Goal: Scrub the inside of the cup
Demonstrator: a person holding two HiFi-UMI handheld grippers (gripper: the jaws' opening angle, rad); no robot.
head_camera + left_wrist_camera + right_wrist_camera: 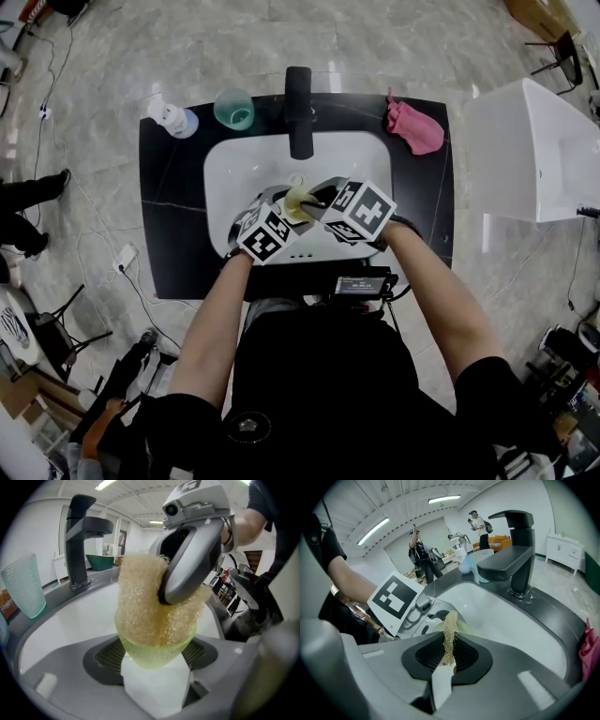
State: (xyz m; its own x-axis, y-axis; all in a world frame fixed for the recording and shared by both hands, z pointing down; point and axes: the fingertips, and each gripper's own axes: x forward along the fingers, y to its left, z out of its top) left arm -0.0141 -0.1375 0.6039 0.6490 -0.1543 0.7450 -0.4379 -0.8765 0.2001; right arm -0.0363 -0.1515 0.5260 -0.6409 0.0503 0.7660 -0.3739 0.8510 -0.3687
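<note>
Closest in, left gripper (155, 667) has the green cup (152, 646) by its base, jaws spread wide around it, held over the sink (225, 173). Right gripper (449, 651) is pinched narrow on the sponge (140, 602), which is stuffed into the cup. My read: hold the cup hand steady, twist the sponge round the wall, press toward the bottom, and don't lever the cup loose.

A big, open, lab-like hall rather than a home: a black slab table (169, 234) with a white oval basin (225, 169) and a black tap (299, 111) stands alone on grey marbled floor (187, 47), with ceiling strip lights (444, 499) and standing people (419, 555) at upper centre.
</note>
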